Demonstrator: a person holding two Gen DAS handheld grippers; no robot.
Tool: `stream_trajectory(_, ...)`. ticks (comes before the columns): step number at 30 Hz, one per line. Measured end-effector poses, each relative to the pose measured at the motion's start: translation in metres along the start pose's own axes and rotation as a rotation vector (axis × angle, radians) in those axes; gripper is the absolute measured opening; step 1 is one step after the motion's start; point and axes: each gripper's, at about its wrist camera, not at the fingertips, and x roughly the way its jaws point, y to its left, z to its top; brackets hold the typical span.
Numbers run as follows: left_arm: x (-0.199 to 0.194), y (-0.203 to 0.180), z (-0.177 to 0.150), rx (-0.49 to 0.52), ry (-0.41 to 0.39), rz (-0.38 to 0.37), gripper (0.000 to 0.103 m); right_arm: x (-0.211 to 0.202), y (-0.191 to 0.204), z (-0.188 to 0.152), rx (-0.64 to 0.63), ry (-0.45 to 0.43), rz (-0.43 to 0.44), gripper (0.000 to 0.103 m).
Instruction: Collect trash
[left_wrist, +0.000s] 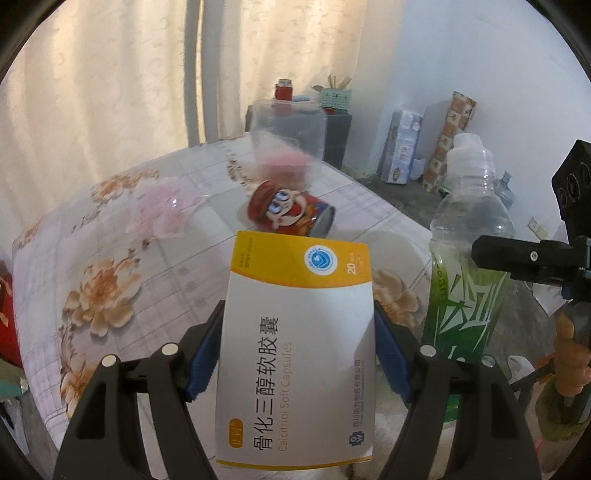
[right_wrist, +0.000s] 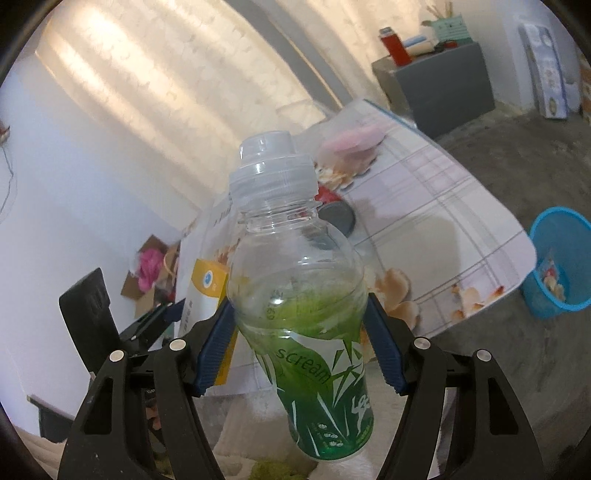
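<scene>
Left wrist view shows our left gripper (left_wrist: 299, 354) with its jaws closed on a white and yellow medicine box (left_wrist: 295, 354), the blue pads pressing on both of its long sides; the box stands lifted between the jaws, clear of the table (left_wrist: 110, 236). Beyond the jaws, on the floral tablecloth, a red can (left_wrist: 291, 214) with a cartoon face lies on its side, and further off stands a clear plastic container (left_wrist: 288, 125). To the right of these jaws we see the bottle (left_wrist: 469, 266) carried by our other hand, with one black finger of that tool crossing in front of it

Right wrist view shows our right gripper (right_wrist: 301, 332) with its jaws clamped on a clear plastic bottle (right_wrist: 299, 280) with a green label; the pads grip its body on both sides, just below the shoulder, and its translucent cap points away from the jaws. It too is held up off the table (right_wrist: 461, 229). Left of these jaws the medicine box (right_wrist: 205, 291) and the left tool show. Far to the right of the jaws, down on the floor, a blue bin (right_wrist: 561, 273) stands with some scraps inside, well apart from both held things
</scene>
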Motion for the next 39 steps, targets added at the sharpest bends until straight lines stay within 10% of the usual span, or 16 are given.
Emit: stream_trajectory(39, 0.058, -0.117, 0.063, 0.264, -0.012, -0.081, 0.072, -0.089, -0.095, -0.004, 0.228, -0.237, -0.097, 0.065)
